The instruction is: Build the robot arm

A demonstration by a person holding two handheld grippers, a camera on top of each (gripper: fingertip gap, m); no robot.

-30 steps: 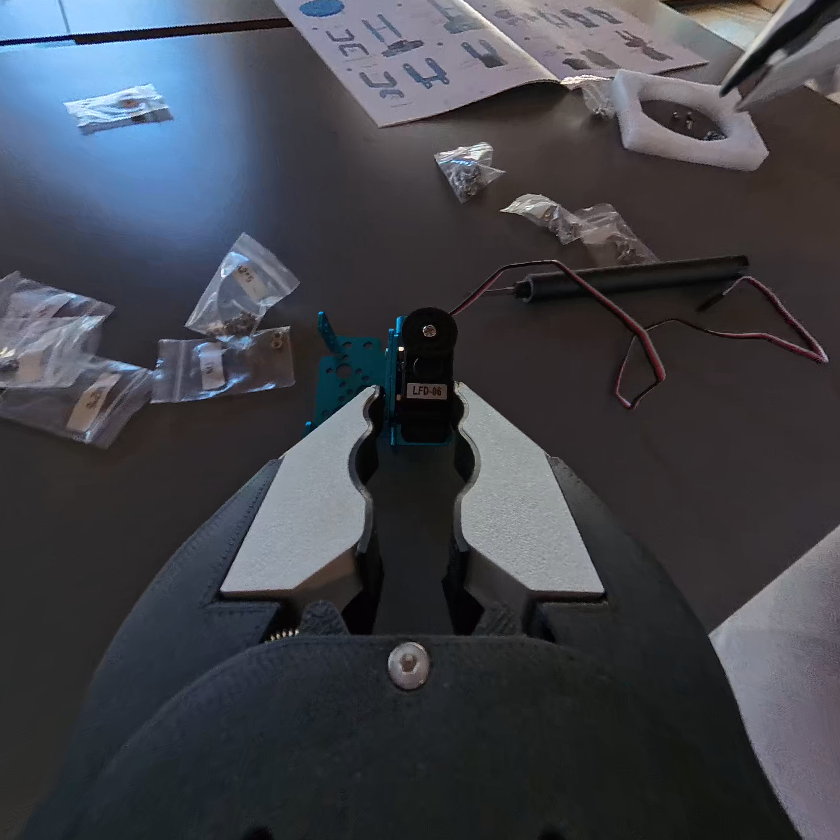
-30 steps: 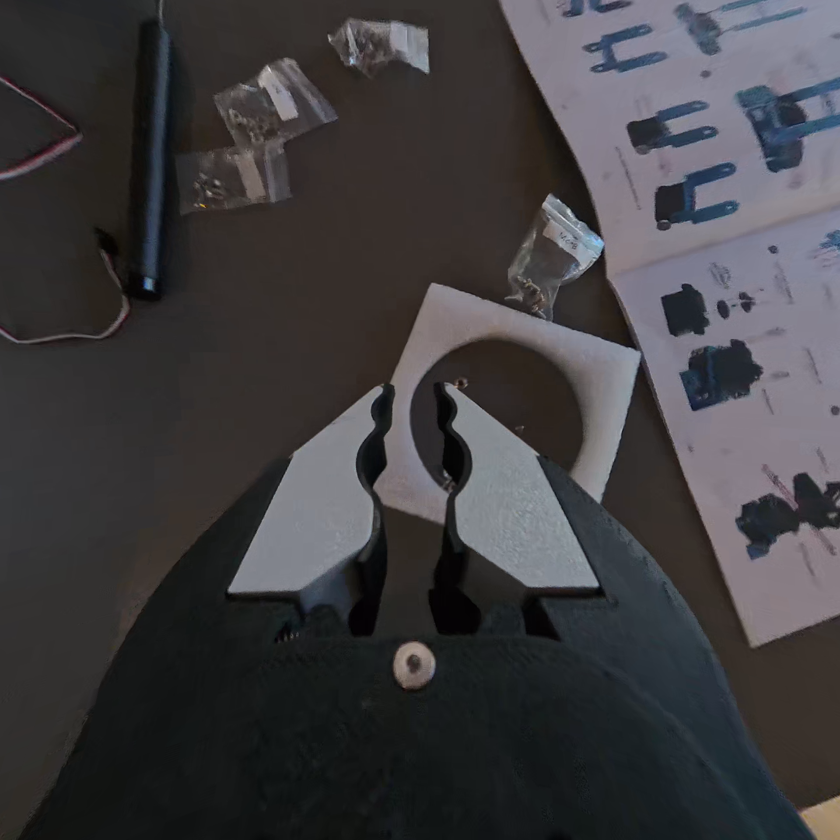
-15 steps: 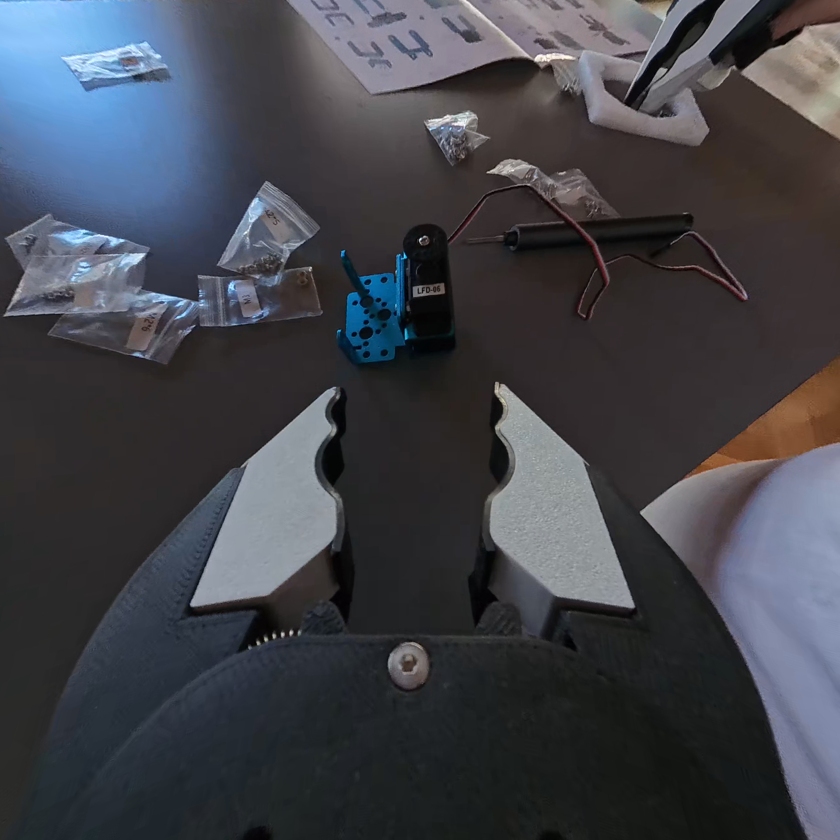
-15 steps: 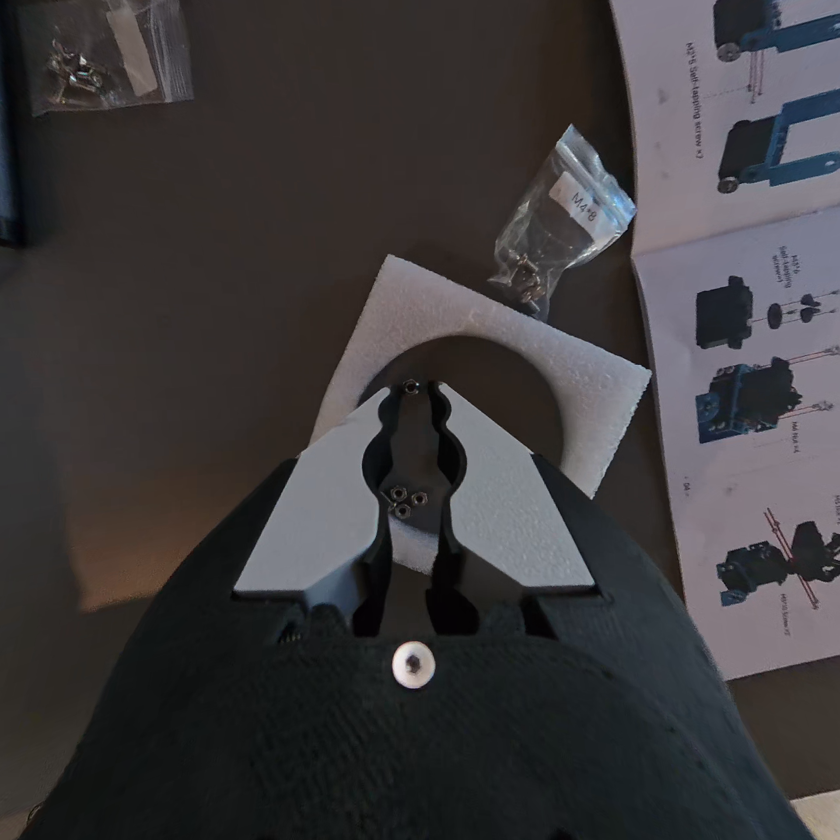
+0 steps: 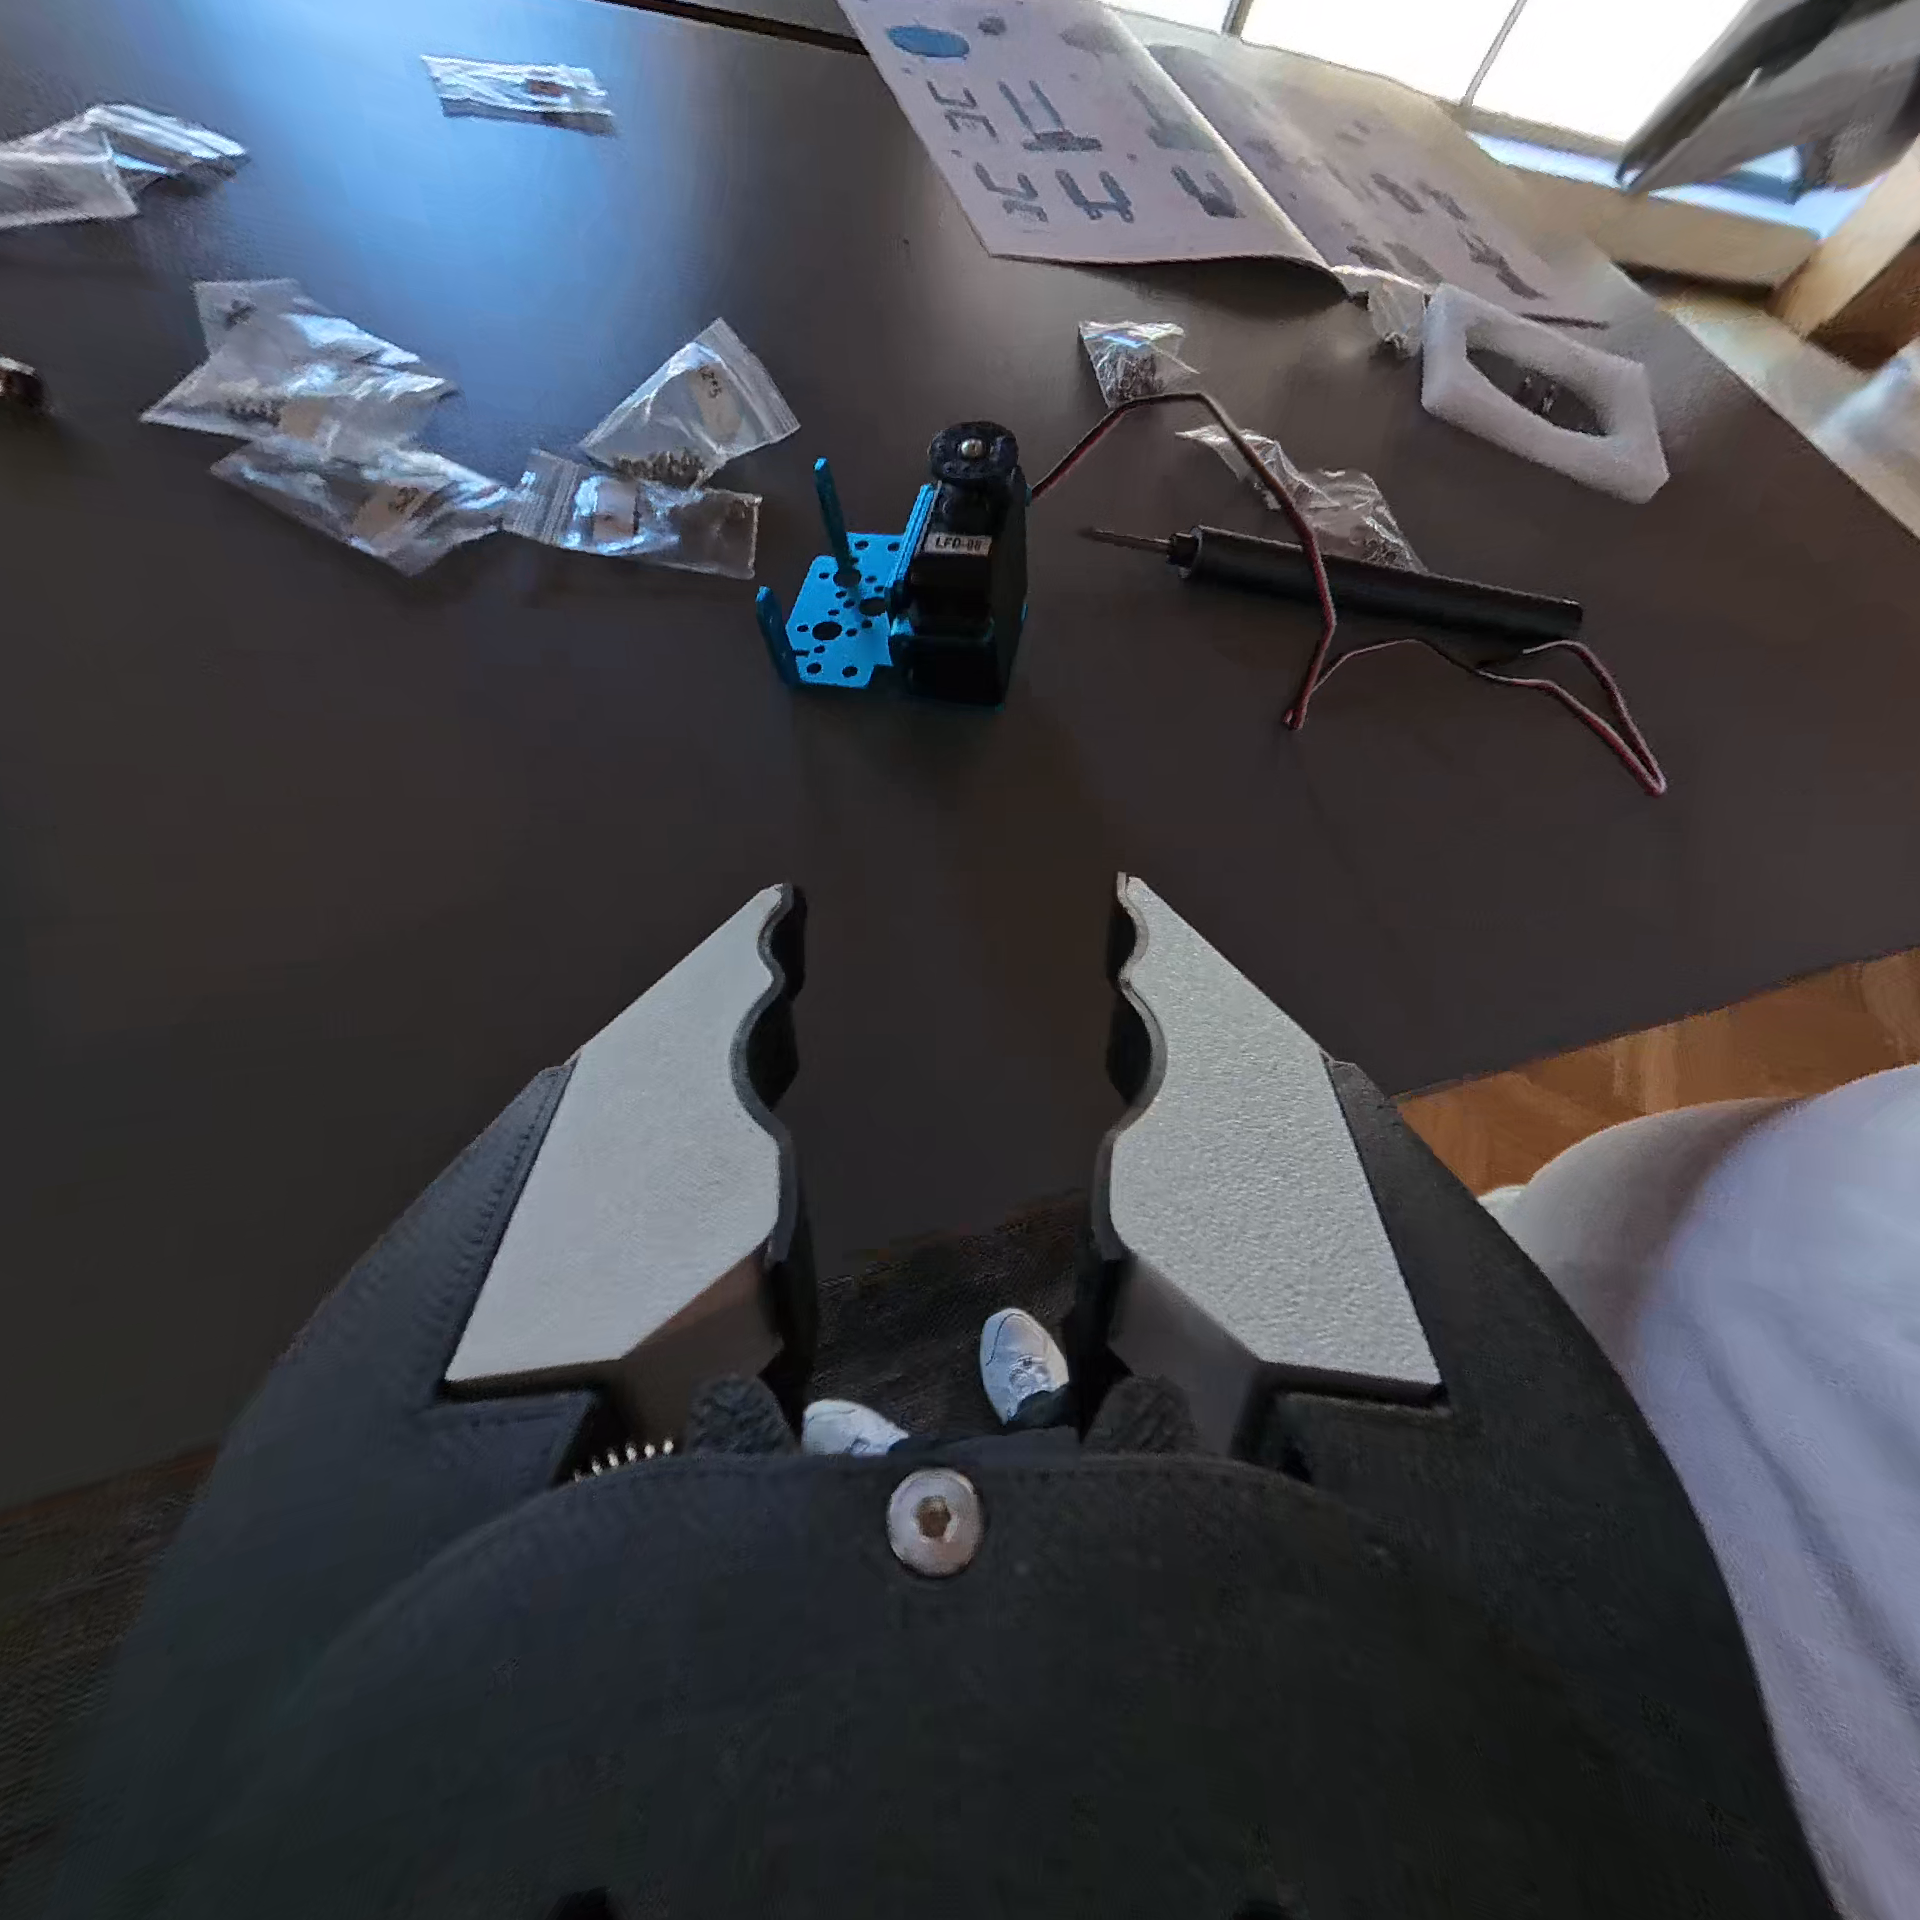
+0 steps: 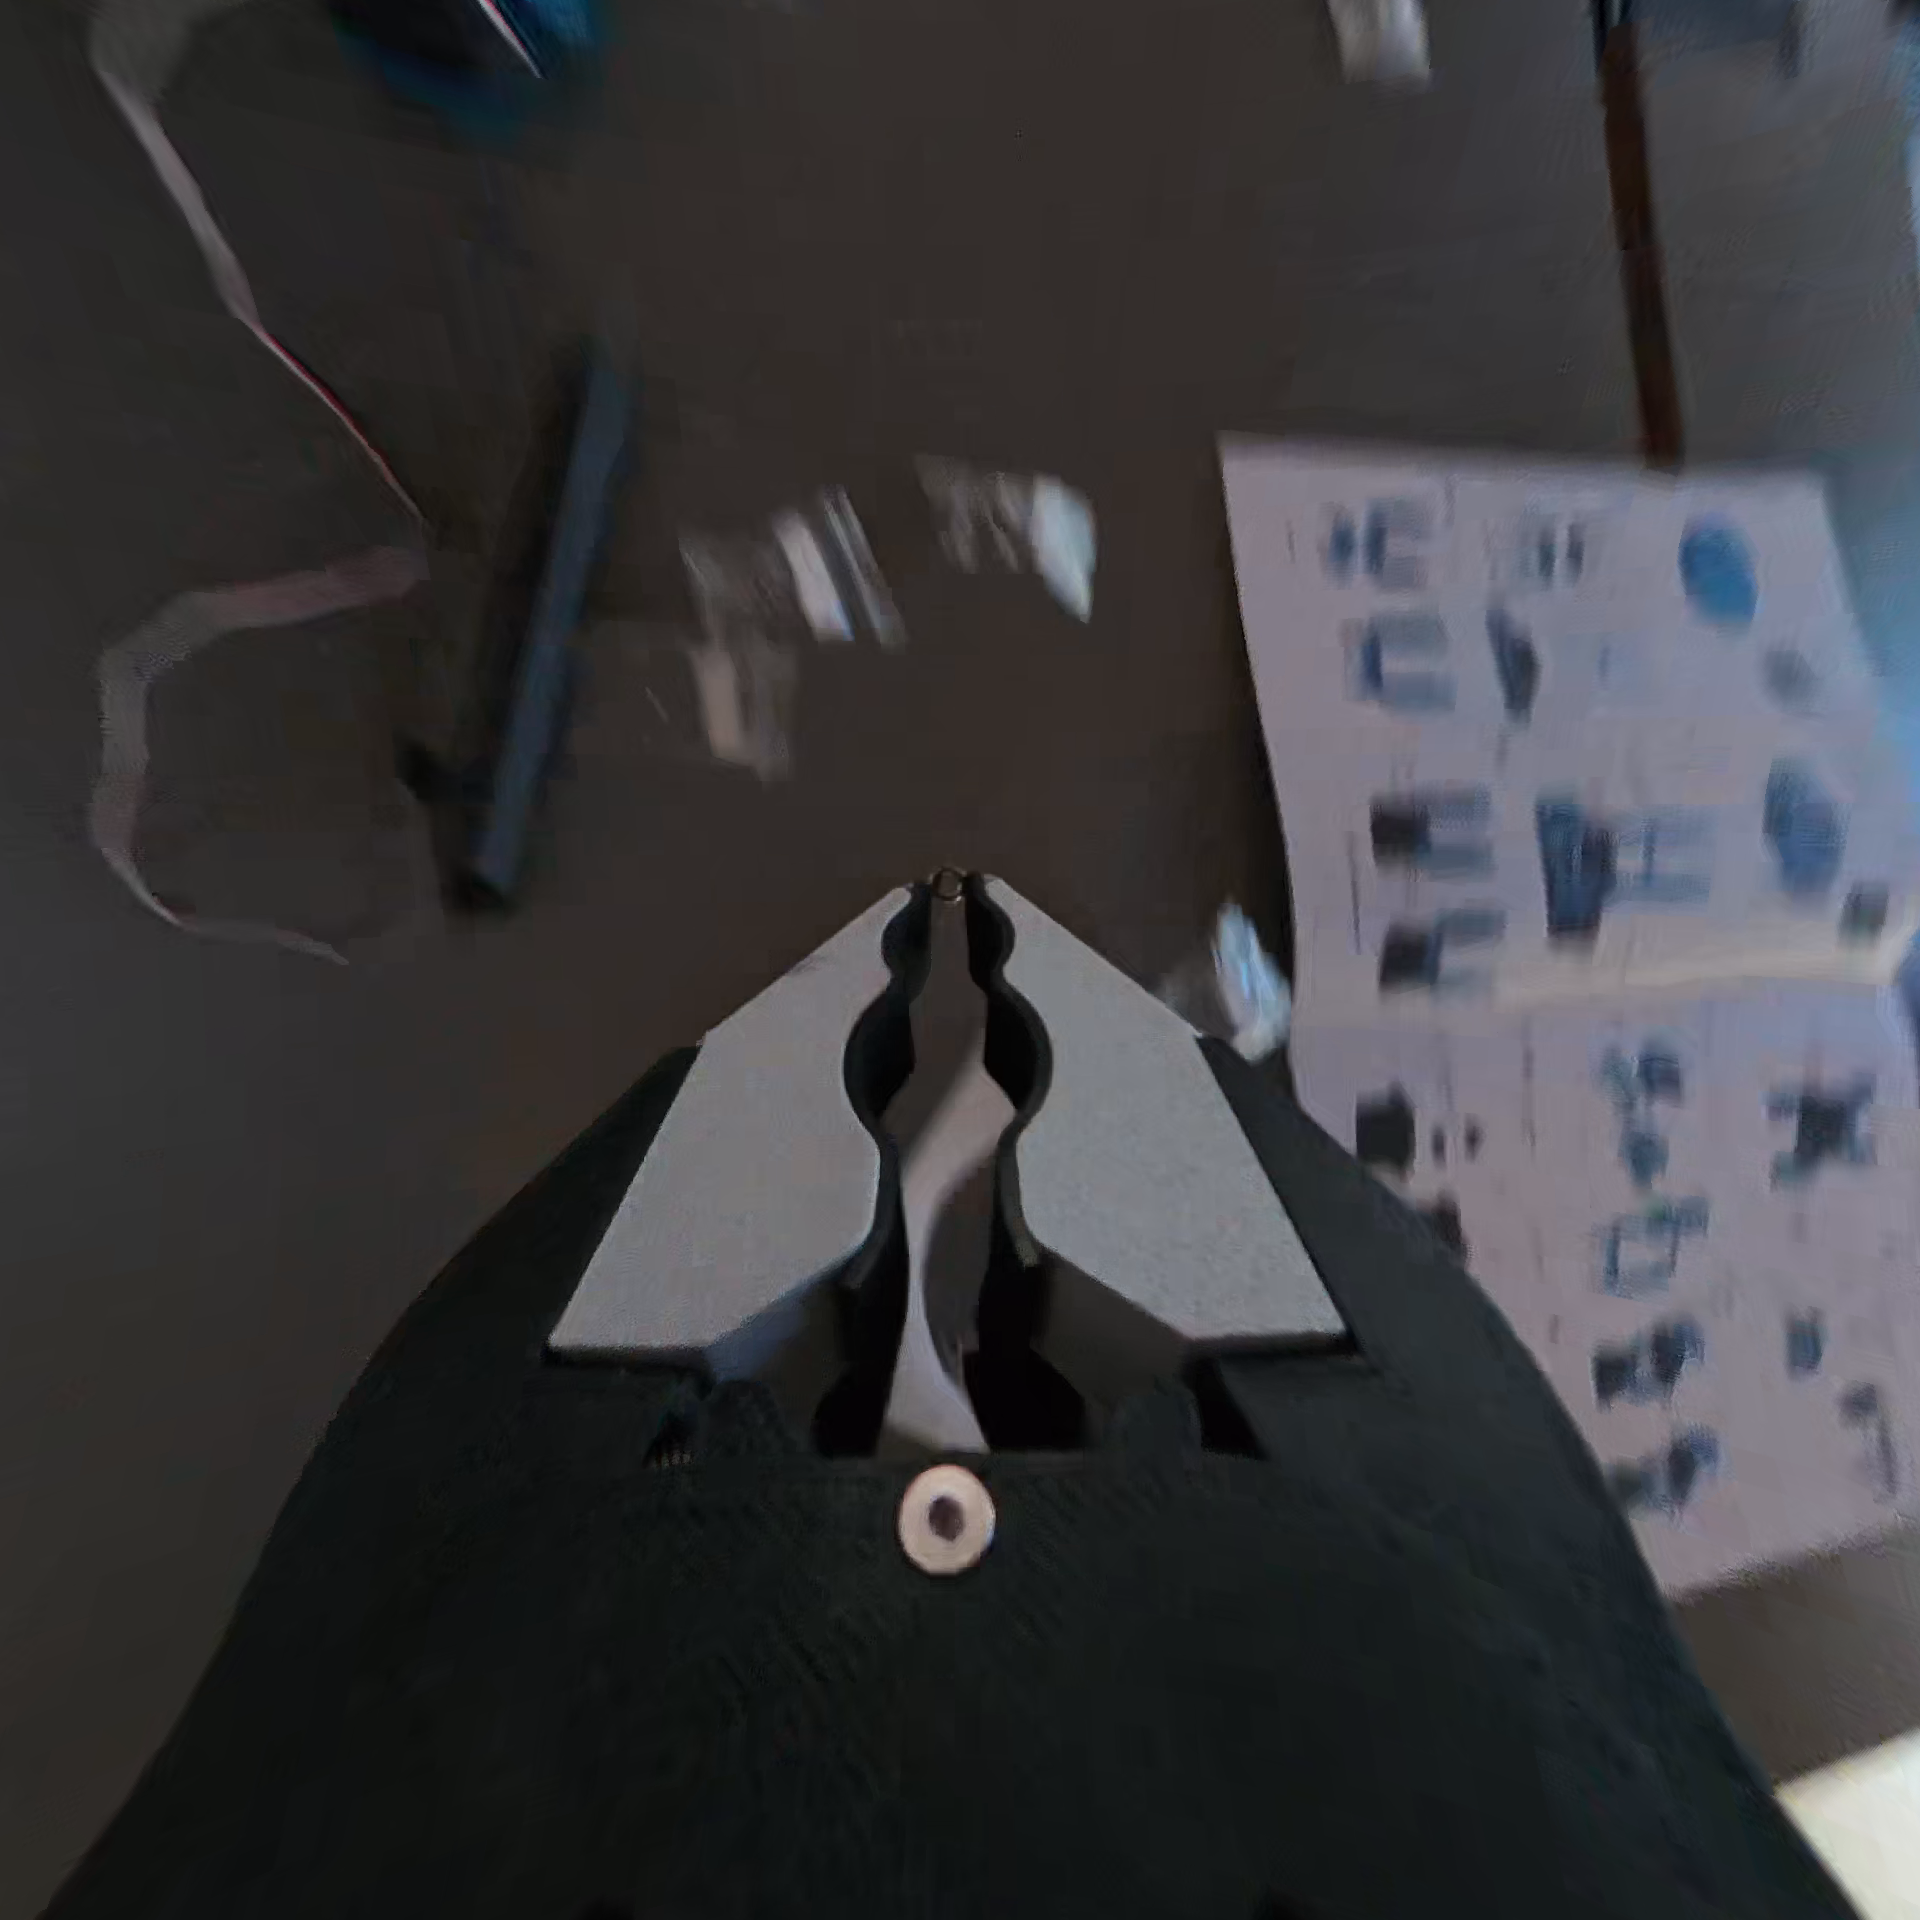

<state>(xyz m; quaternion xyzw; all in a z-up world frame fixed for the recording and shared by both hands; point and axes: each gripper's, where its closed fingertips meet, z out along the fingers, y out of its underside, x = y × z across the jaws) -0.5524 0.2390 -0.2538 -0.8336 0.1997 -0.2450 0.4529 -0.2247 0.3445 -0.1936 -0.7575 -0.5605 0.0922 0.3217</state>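
My left gripper (image 5: 951,894) is open and empty, held back near the table's front edge. Ahead of it a black servo (image 5: 966,561) stands in a blue perforated bracket (image 5: 831,623), its red and black wire (image 5: 1455,665) trailing right. My right gripper (image 6: 948,883) is shut on a tiny metal nut (image 6: 948,883) pinched at its fingertips, held above the dark table; this view is blurred by motion. The right gripper also shows in the left wrist view at the top right (image 5: 1766,94), above the white foam frame (image 5: 1538,405).
A black screwdriver (image 5: 1371,582) lies right of the servo. Several clear bags of screws (image 5: 343,447) lie at the left and behind. An open instruction booklet (image 5: 1143,135) lies at the back. The table's front edge and a white sleeve (image 5: 1766,1403) are at lower right. My right fingertips sit around 35 cm from my left ones. To reach the black servo (image 5: 966,561) in a straight line is about 9 cm for my left fingers, about 30 cm for my right. Measured from the fingertips, the blue perforated bracket (image 5: 831,623) is 11 cm or so from the left gripper and 30 cm from the right.
My left gripper let go of the servo, opened and drew back. My right gripper dipped into the foam frame, shut on a small nut and lifted away.
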